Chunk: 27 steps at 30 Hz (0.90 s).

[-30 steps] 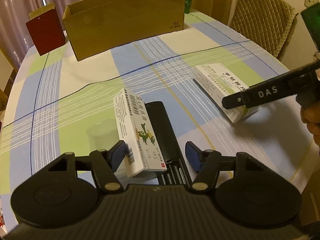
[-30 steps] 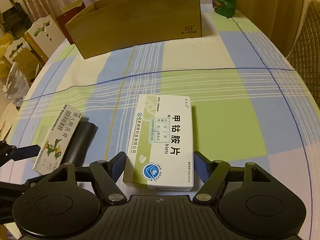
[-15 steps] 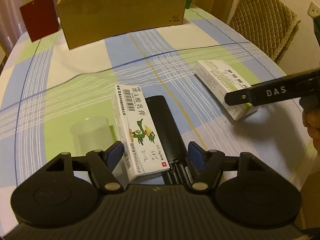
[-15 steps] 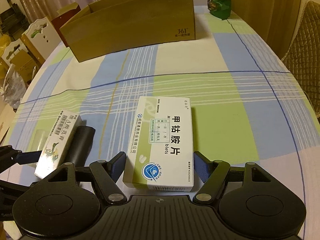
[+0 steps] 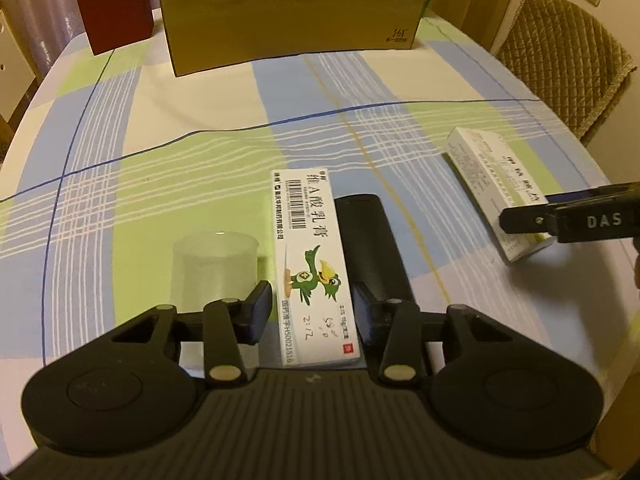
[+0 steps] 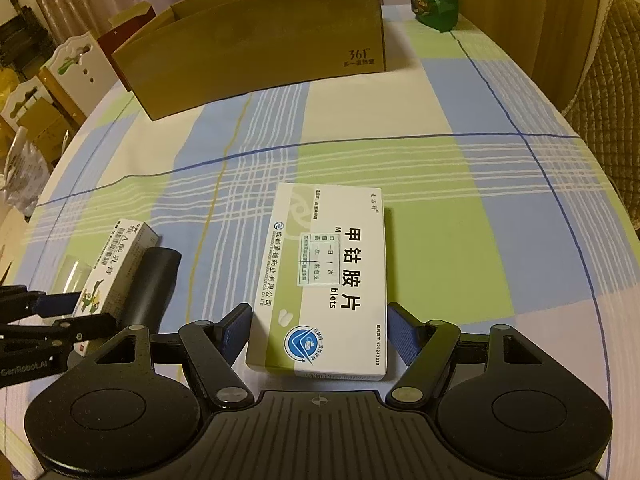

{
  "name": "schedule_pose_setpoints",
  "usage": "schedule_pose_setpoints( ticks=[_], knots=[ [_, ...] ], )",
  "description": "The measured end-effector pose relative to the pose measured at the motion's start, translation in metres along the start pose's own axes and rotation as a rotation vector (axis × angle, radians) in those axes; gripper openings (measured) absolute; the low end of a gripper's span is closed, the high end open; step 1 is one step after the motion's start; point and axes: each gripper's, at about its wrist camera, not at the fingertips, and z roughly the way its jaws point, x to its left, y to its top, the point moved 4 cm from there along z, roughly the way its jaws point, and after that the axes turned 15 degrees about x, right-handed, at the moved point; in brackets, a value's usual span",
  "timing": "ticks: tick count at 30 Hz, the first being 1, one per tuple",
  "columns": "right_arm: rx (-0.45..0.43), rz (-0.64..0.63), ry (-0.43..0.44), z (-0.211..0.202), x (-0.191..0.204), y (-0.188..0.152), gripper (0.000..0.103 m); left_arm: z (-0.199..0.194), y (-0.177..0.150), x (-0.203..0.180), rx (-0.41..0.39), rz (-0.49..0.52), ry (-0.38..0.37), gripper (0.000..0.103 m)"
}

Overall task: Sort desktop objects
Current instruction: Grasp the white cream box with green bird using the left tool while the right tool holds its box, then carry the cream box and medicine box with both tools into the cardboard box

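Left wrist view: left hand-held gripper (image 5: 312,311) clenched on bird-printed ointment box (image 5: 313,264), beside black remote (image 5: 370,246) on desk (image 5: 200,92). Right hand-held gripper (image 6: 319,332) released, straddling flat tablet box (image 6: 326,280).

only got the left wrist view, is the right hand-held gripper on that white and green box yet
Observer: Not clamped. The right hand-held gripper is open, its blue pads on either side of the flat white and green tablet box, which lies on the checked tablecloth.
Operator: anything at the far end i'm missing
Observer: A green printed bag stands past the right end of the open-topped brown cardboard box.
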Motion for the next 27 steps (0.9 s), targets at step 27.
schedule_pose_setpoints(
  ticks=[27],
  knots=[
    [-0.002,-0.061,-0.107,0.026,0.010,0.022,0.072,0.013,0.016,-0.003,0.019,0.094,0.069,0.034]
  ],
)
